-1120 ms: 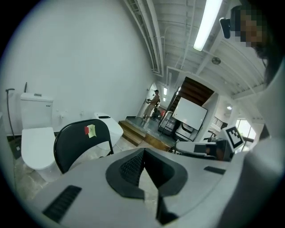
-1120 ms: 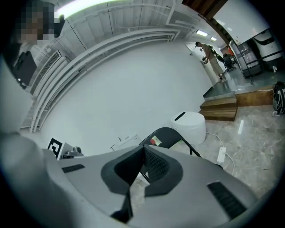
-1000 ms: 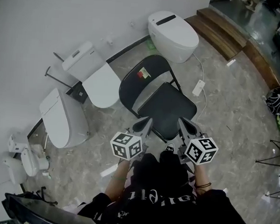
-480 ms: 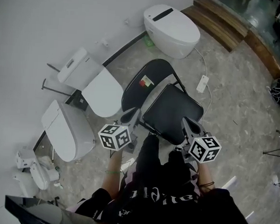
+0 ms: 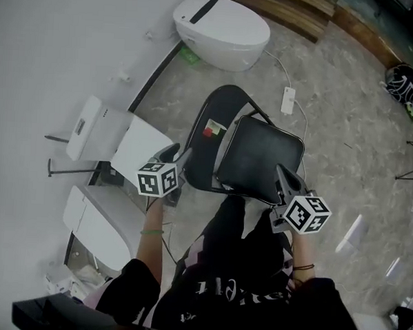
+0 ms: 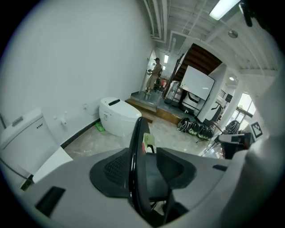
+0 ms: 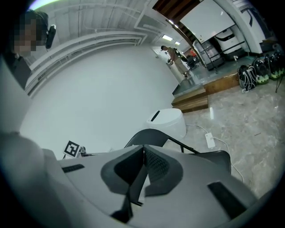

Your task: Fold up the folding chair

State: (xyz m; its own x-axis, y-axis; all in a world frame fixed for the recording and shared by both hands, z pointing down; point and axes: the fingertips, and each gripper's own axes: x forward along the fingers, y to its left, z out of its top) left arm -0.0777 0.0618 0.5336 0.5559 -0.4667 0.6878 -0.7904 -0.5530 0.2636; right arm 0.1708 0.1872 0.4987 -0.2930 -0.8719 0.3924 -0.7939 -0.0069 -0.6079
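The left hand-held gripper (image 5: 178, 154) is opening its jaws around the 9 o'clock edge of the curved black backrest (image 5: 206, 137). The edge stands between the pads, not yet pinched. The right hand-held gripper (image 5: 282, 172), jaws pressed together and empty, sits at the 5 o'clock corner of the black padded seat (image 5: 261, 157). The black metal folding chair (image 5: 223, 103) stands on the grey marbled floor (image 5: 332, 133) at the person's 12 o'clock with its seat down. Folding seems barely begun, and the whole closing is left.
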